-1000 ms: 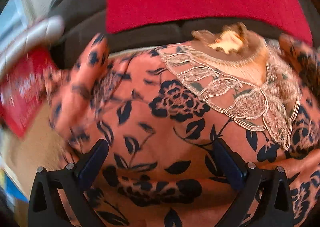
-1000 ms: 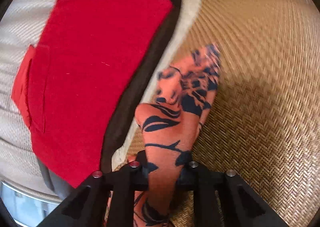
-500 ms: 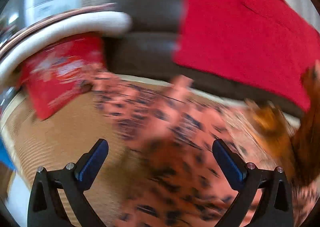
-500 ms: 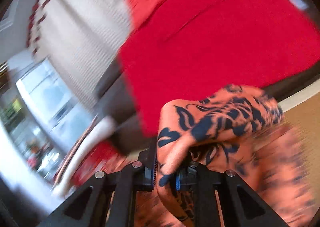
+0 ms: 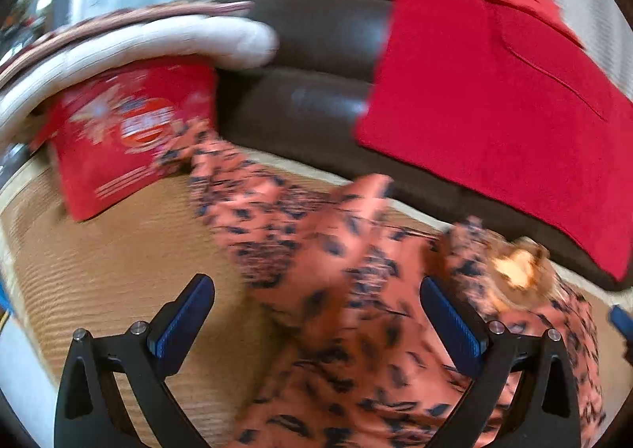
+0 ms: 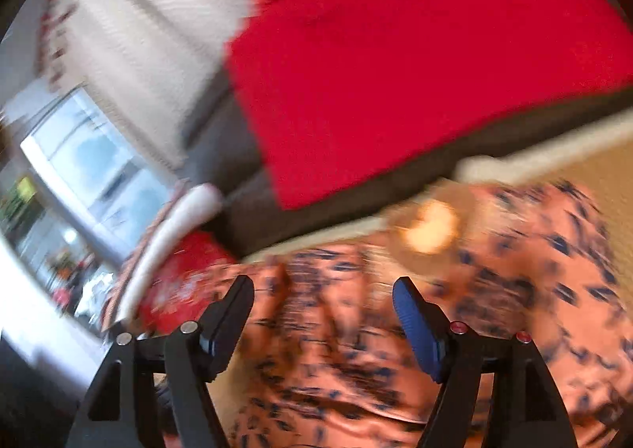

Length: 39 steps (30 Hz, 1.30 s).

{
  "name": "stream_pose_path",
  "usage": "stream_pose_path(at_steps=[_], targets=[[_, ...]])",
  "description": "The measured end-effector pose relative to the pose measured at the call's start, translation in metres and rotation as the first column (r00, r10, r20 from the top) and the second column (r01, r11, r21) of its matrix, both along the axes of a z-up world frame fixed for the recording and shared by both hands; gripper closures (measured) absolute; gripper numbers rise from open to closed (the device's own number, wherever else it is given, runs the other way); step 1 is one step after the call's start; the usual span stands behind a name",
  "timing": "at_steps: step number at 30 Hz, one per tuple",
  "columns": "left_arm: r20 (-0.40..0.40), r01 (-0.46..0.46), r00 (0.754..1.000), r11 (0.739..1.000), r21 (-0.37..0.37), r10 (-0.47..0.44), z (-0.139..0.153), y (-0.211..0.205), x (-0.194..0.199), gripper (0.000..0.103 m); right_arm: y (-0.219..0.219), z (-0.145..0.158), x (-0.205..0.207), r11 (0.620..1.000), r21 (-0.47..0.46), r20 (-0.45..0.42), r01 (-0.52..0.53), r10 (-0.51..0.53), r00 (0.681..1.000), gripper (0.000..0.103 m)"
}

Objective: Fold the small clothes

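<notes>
Both views blurred. Orange floral garment (image 5: 336, 290) lies spread on the woven mat (image 5: 99, 270), in front of the dark sofa (image 5: 316, 52).

Left gripper (image 5: 316, 313): jaws wide apart, nothing between the pads. Garment sits below and ahead of it, filling the gap between the fingers in view; contact can't be judged. One sleeve trails away toward the red printed cushion (image 5: 126, 131). The neckline with its tan label (image 5: 518, 274) is just right of the right finger.

Right gripper (image 6: 322, 313): jaws also apart, holding nothing. Garment (image 6: 494, 290) is spread under and ahead of it, with most of the cloth off to the right of the fingers. Blur hides whether the fingertips touch the fabric.

Red cloth (image 5: 494, 100) is draped over the sofa back, well behind the garment. White padded armrest (image 5: 158, 40) sits above the cushion.
</notes>
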State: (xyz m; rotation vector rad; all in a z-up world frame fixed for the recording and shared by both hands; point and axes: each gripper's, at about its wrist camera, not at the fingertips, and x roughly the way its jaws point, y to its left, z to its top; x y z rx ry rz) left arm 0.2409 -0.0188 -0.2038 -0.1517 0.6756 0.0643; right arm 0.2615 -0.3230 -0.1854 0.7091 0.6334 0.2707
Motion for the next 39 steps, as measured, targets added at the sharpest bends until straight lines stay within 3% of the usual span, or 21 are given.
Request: stream_pose_path(at_steps=[2, 4, 6, 8, 11, 14, 15, 16, 18, 20, 22, 24, 26, 28, 32, 35, 36, 39], targets=[[0.014, 0.07, 0.997, 0.997, -0.014, -0.07, 0.004, -0.021, 0.008, 0.0, -0.022, -0.015, 0.005, 0.998, 0.041, -0.069, 0.053, -0.05, 0.996, 0.032], [0.033, 0.12, 0.992, 0.992, -0.04, -0.119, 0.008, -0.033, 0.019, 0.0, -0.039, -0.033, 0.009, 0.992, 0.084, -0.14, 0.093, -0.08, 0.987, 0.049], [0.026, 0.174, 0.985, 0.984, -0.024, -0.173, 0.007, -0.05, 0.038, 0.0, -0.056, -0.044, 0.007, 0.986, 0.101, -0.191, 0.132, -0.111, 0.975, 0.051], [-0.019, 0.213, 0.977, 0.977, 0.01, -0.213, 0.002, -0.069, 0.059, 0.0, -0.071, -0.051, 0.004, 0.98, 0.067, -0.227, 0.185, -0.166, 0.96, 0.051], [-0.097, 0.223, 0.97, 0.975, 0.003, -0.222, -0.01, -0.082, 0.083, 0.0, -0.102, -0.054, -0.002, 0.956, -0.05, -0.27, 0.29, -0.293, 0.917, 0.051], [-0.155, 0.221, 0.963, 0.975, -0.006, -0.219, -0.02, -0.087, 0.103, 0.0, -0.129, -0.051, -0.001, 0.915, -0.189, -0.242, 0.355, -0.394, 0.887, 0.04], [-0.158, 0.218, 0.964, 0.976, 0.016, -0.212, -0.022, -0.088, 0.105, 0.0, -0.139, -0.05, 0.001, 0.907, -0.223, -0.223, 0.356, -0.404, 0.887, 0.027], [-0.16, 0.216, 0.965, 0.976, 0.03, -0.208, -0.023, -0.089, 0.106, 0.001, -0.145, -0.05, 0.004, 0.899, -0.25, -0.211, 0.359, -0.412, 0.886, 0.023], [-0.175, 0.238, 0.957, 0.971, 0.02, -0.231, -0.027, -0.091, 0.108, 0.022, -0.153, -0.057, 0.014, 0.898, -0.261, -0.205, 0.355, -0.411, 0.888, 0.023], [-0.208, 0.275, 0.939, 0.961, -0.015, -0.272, -0.034, -0.093, 0.111, 0.061, -0.157, -0.068, 0.025, 0.915, -0.247, -0.241, 0.318, -0.376, 0.895, 0.023], [-0.224, 0.293, 0.931, 0.956, -0.02, -0.29, -0.039, -0.092, 0.111, 0.079, -0.153, -0.082, 0.04, 0.93, -0.258, -0.289, 0.261, -0.332, 0.898, 0.023], [-0.22, 0.296, 0.932, 0.955, 0.004, -0.288, -0.04, -0.092, 0.108, 0.087, -0.146, -0.084, 0.049, 0.912, -0.328, -0.281, 0.247, -0.344, 0.896, 0.023], [-0.186, 0.306, 0.936, 0.952, 0.008, -0.299, -0.034, -0.09, 0.102, 0.093, -0.138, -0.083, 0.054, 0.903, -0.369, -0.276, 0.22, -0.332, 0.902, 0.028], [-0.168, 0.305, 0.939, 0.952, 0.012, -0.299, -0.029, -0.086, 0.099, 0.095, -0.13, -0.084, 0.059, 0.908, -0.376, -0.28, 0.185, -0.301, 0.912, 0.069], [-0.139, 0.298, 0.947, 0.954, 0.042, -0.29, -0.019, -0.074, 0.088, 0.095, -0.119, -0.08, 0.062, 0.879, -0.451, -0.264, 0.156, -0.298, 0.917, 0.083], [-0.112, 0.295, 0.951, 0.954, 0.043, -0.289, -0.01, -0.057, 0.078, 0.096, -0.118, -0.073, 0.06, 0.866, -0.459, -0.226, 0.197, -0.328, 0.917, 0.089], [-0.105, 0.296, 0.951, 0.954, 0.046, -0.29, -0.009, -0.054, 0.077, 0.096, -0.12, -0.067, 0.056, 0.853, -0.473, -0.199, 0.22, -0.346, 0.917, 0.096], [-0.093, 0.322, 0.944, 0.946, 0.043, -0.317, -0.005, -0.047, 0.07, 0.095, -0.13, -0.055, 0.046, 0.813, -0.502, -0.13, 0.294, -0.407, 0.904, 0.098]])
